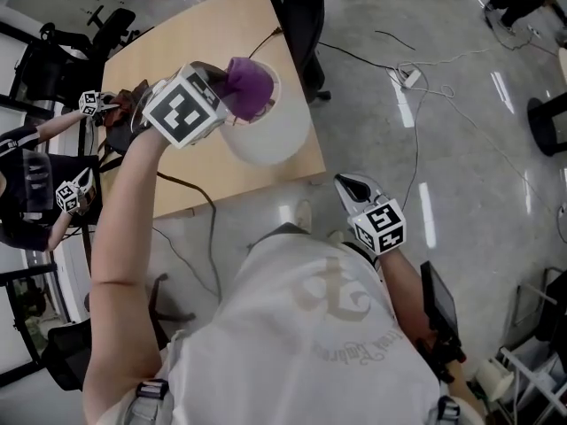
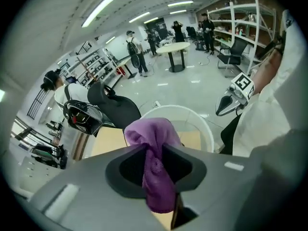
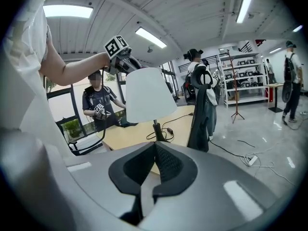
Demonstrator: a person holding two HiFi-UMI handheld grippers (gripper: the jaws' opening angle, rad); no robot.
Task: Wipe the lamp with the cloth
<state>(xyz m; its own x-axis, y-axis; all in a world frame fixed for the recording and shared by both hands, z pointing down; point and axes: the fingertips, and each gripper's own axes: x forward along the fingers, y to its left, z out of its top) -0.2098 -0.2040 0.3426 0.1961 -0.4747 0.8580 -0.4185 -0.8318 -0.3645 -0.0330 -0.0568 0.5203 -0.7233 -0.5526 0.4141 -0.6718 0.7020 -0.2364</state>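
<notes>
Left hand-held gripper (image 2: 154, 154) clenched on purple cloth (image 2: 150, 129) over lamp (image 1: 266, 138), wooden table (image 1: 190, 34), glossy floor (image 1: 461, 158).

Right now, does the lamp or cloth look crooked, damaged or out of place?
Nothing stands out. The lamp stands upright on the table, shade intact, and the left gripper grips the purple cloth.

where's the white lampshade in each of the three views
Head view: the lampshade is upper centre, seen from above, partly under the purple cloth.
Left gripper view: the lampshade is at centre, its round rim showing just behind the cloth.
Right gripper view: the lampshade is centre-left, seen side on.
Shared landmark: the wooden table under the lamp.
</notes>
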